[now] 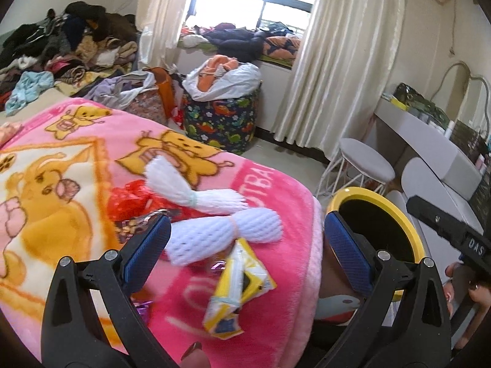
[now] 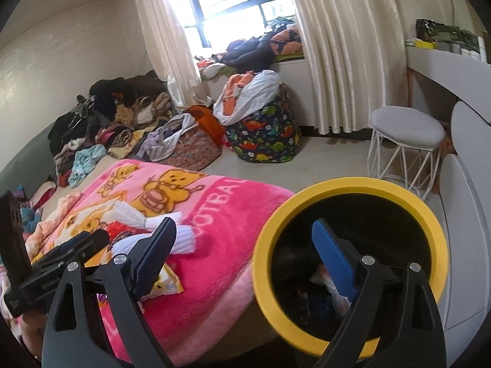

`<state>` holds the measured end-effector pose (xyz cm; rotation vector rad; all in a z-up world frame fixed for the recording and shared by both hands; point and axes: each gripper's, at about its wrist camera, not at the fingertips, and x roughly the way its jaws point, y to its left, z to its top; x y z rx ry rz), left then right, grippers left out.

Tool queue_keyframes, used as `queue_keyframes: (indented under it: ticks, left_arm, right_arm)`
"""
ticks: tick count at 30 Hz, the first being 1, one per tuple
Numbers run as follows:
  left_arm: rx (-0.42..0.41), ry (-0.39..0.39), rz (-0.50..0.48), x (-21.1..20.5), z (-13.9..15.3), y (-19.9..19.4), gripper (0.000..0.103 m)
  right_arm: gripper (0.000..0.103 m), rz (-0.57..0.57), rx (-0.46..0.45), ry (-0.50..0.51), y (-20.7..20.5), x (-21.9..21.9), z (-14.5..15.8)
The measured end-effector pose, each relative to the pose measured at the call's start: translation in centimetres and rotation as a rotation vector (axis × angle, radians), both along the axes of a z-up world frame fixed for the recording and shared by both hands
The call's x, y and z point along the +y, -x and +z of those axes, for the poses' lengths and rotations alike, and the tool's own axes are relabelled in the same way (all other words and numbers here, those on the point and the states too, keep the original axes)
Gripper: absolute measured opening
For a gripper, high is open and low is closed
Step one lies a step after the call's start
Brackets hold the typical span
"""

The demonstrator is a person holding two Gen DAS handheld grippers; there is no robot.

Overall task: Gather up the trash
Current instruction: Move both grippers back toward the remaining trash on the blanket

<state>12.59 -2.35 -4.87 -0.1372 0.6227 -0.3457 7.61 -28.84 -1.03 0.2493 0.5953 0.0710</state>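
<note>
Trash lies on a pink bear blanket (image 1: 276, 202): two white foam fruit nets (image 1: 214, 233), a red wrapper (image 1: 129, 196), a yellow and white carton wrapper (image 1: 236, 294) and bits of shiny foil. My left gripper (image 1: 248, 245) is open and empty, just above the foam net and the yellow wrapper. A yellow-rimmed black bin (image 2: 353, 190) stands beside the bed and holds some trash. My right gripper (image 2: 245, 254) is open and empty, its right finger over the bin mouth, its left finger over the blanket edge (image 2: 214, 245).
Piles of clothes (image 1: 61, 49) cover the far end of the bed. A dinosaur-print bag (image 1: 224, 116) and a floral basket (image 2: 190, 150) stand on the floor by the curtained window. A white stool (image 2: 405, 135) and a white dressing table (image 1: 429, 135) are at the right.
</note>
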Motion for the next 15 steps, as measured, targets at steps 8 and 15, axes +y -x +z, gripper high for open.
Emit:
queue_keyframes:
  ticks: [8,15]
  left_arm:
    - [0.010,0.018,0.071,3.3,-0.3,-0.1,0.092]
    - [0.029,0.018,0.117,6.0,-1.1,0.1,0.092]
  right_arm:
    - [0.088,0.078,0.015,0.028,-0.7,3.3,-0.3]
    - [0.088,0.137,0.038,0.024,-1.7,5.7,-0.9]
